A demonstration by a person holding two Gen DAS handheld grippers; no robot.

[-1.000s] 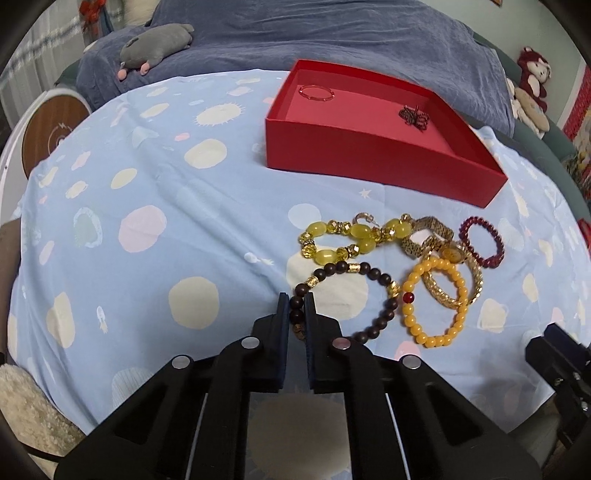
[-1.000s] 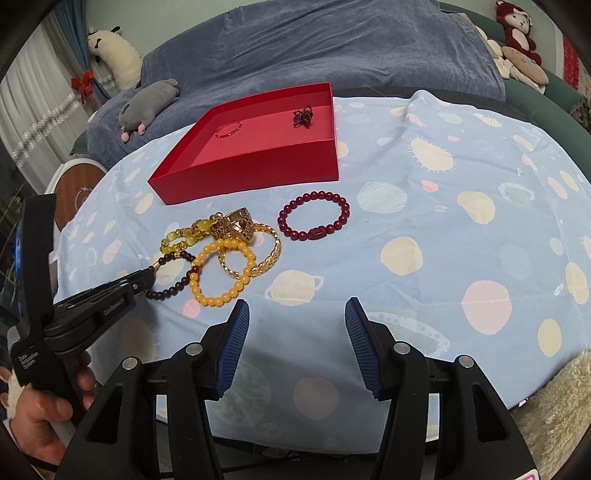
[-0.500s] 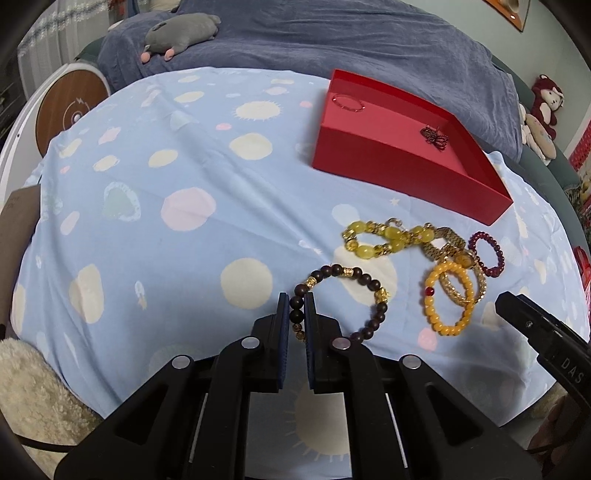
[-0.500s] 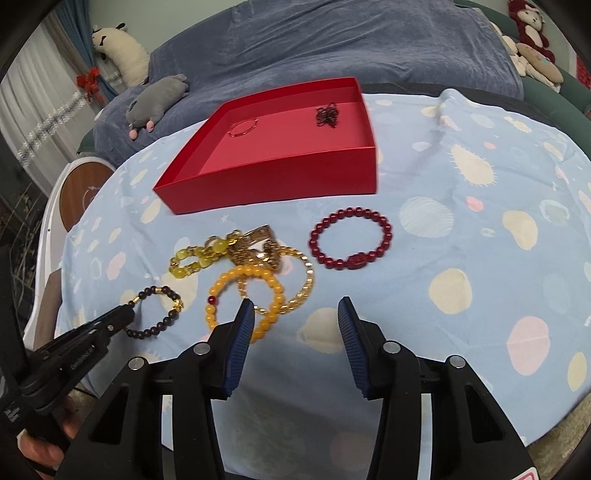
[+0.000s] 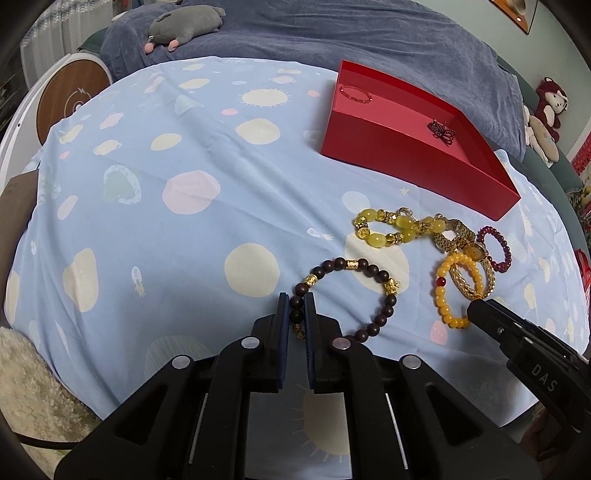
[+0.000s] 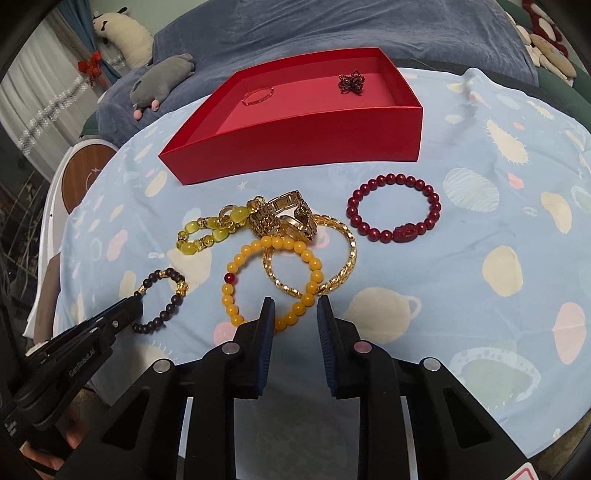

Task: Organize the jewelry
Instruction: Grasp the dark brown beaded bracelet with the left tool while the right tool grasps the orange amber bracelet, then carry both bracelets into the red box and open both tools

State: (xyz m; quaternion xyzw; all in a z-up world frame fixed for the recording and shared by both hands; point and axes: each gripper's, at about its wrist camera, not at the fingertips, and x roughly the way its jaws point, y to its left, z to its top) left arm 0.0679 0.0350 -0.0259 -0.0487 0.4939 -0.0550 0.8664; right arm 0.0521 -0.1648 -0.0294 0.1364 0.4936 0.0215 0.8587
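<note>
My left gripper [image 5: 296, 302] is shut on the dark brown bead bracelet [image 5: 373, 275], which also shows in the right wrist view [image 6: 173, 291]. My right gripper [image 6: 295, 308] is open, its fingers on either side of the near edge of the orange bead bracelet [image 6: 306, 258]. Beside it lie a gold bangle [image 6: 347, 258], a gold watch [image 6: 288, 218], a yellow-green bead bracelet [image 6: 210, 230] and a dark red bead bracelet [image 6: 393, 212]. The red box [image 6: 295, 133] stands behind, holding a thin ring bracelet [image 6: 257, 96] and a dark beaded bow [image 6: 350, 82].
The table has a light blue patterned cloth [image 5: 166, 221]. A blue-covered sofa [image 6: 332, 29] with a grey plush toy [image 6: 162, 79] lies behind. A round wooden stool [image 5: 70, 101] stands at the left. A fluffy rug [image 5: 26, 391] lies below the table edge.
My left gripper has pulled the brown bracelet back and left, away from the pile. My right gripper has moved forward to the orange bracelet and narrowed its opening.
</note>
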